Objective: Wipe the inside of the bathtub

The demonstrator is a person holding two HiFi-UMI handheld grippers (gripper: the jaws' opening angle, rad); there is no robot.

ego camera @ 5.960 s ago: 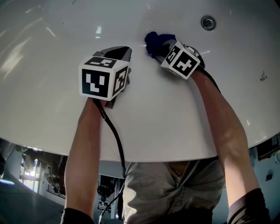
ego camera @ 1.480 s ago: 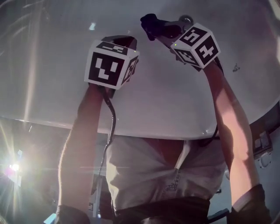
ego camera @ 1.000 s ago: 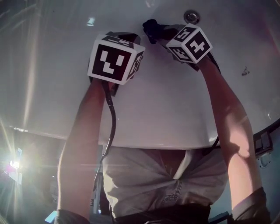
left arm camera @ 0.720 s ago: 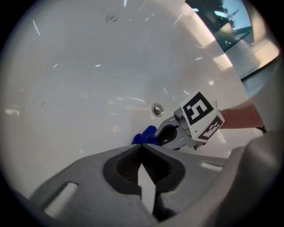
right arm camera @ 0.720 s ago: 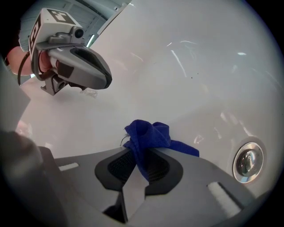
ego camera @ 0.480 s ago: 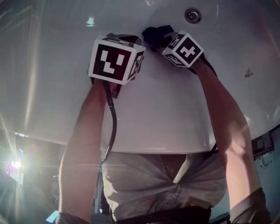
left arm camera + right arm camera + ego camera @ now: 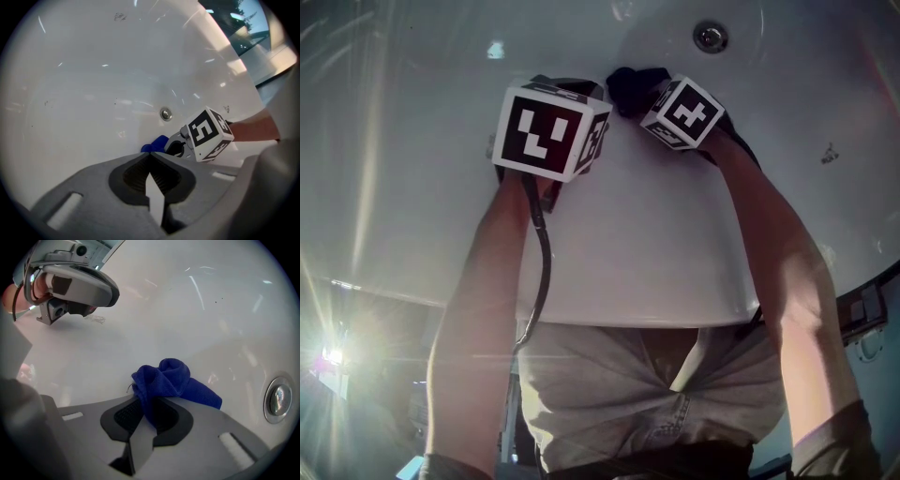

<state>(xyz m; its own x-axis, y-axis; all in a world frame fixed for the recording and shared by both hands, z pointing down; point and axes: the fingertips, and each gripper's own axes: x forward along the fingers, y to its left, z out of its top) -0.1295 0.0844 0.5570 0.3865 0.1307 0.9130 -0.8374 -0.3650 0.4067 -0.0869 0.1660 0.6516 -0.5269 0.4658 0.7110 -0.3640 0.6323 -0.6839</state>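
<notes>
Mid-wipe, we judge; right gripper [image 7: 148, 414] clamps cloth [image 7: 169, 378] on bathtub [image 7: 140, 310] floor by drain [image 7: 280, 401]; left gripper [image 7: 150, 158] closed, empty; walls likely remain.

Both arms [image 7: 487, 281] are stretched forward. The left gripper [image 7: 150, 157] is held closed and empty. The right gripper [image 7: 146, 405] is clamped on a cloth [image 7: 169, 377].

The head view is dim and hazy: a bright light [image 7: 328, 358] at 8 o'clock throws a starburst flare, and pale streaks of glare run up the bathtub [image 7: 403, 169] wall toward 10 o'clock. Both gripper views are brighter and evenly lit, with small white glints on the glossy surface and only soft shadows. Their edges bend strongly and the corners fall off to black.
</notes>
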